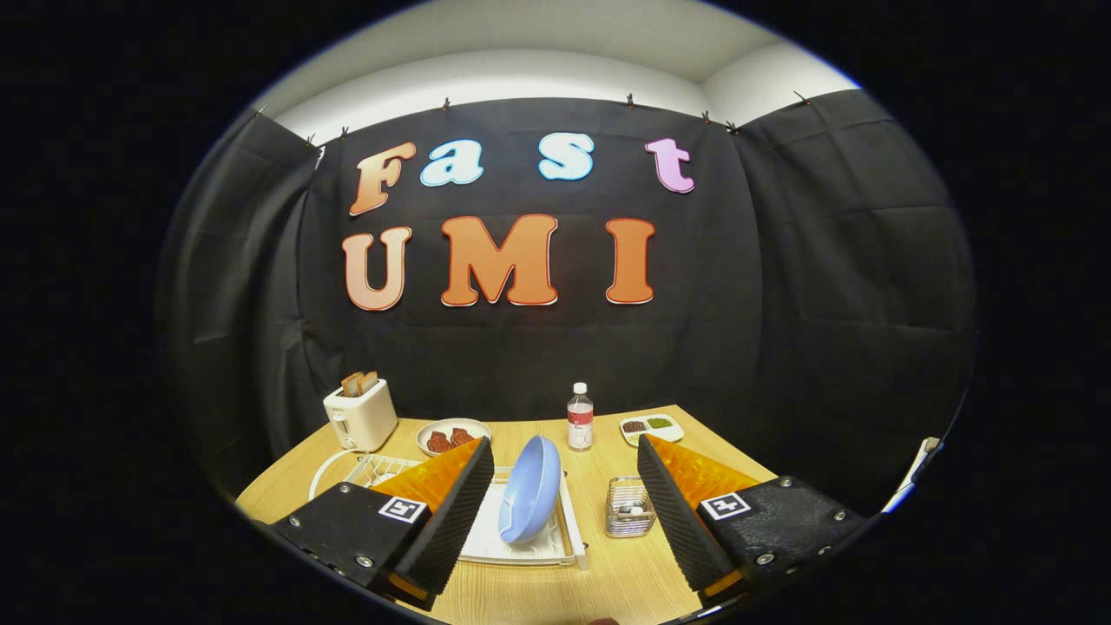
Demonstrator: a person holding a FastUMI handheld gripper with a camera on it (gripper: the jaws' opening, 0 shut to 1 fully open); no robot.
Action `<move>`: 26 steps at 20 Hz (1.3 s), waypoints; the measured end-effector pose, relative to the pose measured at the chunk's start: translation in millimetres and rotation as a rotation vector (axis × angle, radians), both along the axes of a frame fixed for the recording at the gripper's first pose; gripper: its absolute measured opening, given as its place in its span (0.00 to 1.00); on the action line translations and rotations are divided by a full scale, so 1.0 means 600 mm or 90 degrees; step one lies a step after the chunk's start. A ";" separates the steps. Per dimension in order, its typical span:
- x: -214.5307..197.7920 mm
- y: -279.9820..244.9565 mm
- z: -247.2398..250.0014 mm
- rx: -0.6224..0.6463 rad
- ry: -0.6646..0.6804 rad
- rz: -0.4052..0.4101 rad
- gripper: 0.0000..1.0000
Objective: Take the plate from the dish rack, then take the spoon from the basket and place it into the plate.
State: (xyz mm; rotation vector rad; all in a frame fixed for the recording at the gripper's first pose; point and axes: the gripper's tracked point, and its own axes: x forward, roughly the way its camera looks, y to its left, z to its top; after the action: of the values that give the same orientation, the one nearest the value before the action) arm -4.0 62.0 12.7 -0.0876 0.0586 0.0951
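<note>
A light blue plate (530, 489) stands on edge in a white dish rack (521, 542) on the wooden table, just ahead of my fingers and nearer the left one. To the right of the rack sits a small clear mesh basket (629, 506); something small lies in it, too small to make out. My gripper (560, 508) is open, its fingers spread wide on either side of the plate and basket, with nothing between them touching.
At the back of the table (599, 573) stand a white toaster (360, 412) with bread, a white dish of red-brown food (453, 436), a clear bottle (580, 418) and a small divided tray (651, 427). A white cord runs from the toaster beside the rack.
</note>
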 end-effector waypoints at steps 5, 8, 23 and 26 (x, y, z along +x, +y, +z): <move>0.037 0.032 -0.030 -0.016 0.034 0.012 0.99; 0.063 0.048 -0.057 -0.034 0.066 0.020 0.99; 0.213 0.054 -0.177 -0.087 0.202 -0.003 0.85; 0.244 0.049 -0.198 -0.080 0.240 -0.014 0.75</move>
State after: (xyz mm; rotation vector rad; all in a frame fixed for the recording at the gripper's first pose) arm 142.5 91.5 -106.1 -0.1946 0.4424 0.0855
